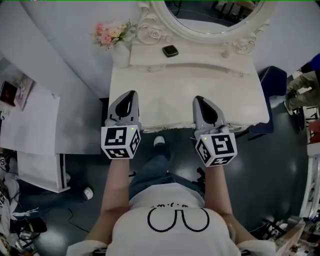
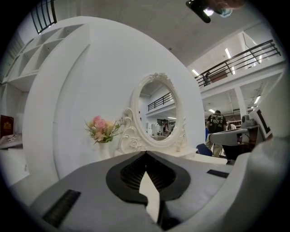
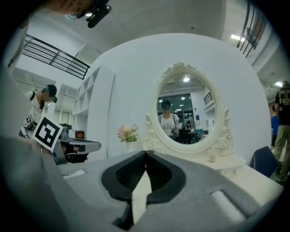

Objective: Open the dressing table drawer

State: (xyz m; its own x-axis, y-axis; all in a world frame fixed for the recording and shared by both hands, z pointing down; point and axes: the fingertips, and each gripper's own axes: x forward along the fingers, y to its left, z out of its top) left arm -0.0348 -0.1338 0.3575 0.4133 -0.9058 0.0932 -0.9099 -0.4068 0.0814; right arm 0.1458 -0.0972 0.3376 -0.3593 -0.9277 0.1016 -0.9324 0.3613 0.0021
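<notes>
Head view: white dressing table [image 1: 185, 95] straight ahead, oval mirror [image 1: 210, 15] at its back. Drawer front not visible, hidden under the tabletop's front edge. Left gripper [image 1: 132, 94] and right gripper [image 1: 198, 99] sit over that edge, well apart. Gripper views only: both jaw pairs pressed together, nothing between. Flower vase [image 1: 111, 34] back-left; small black object [image 1: 170, 50] on the shelf, seen from the head alone.

I hold my left gripper [image 1: 131, 94] and right gripper [image 1: 199, 99] side by side on outstretched forearms [image 1: 116, 182], pointing level ahead, both jaws closed tip to tip, empty.
</notes>
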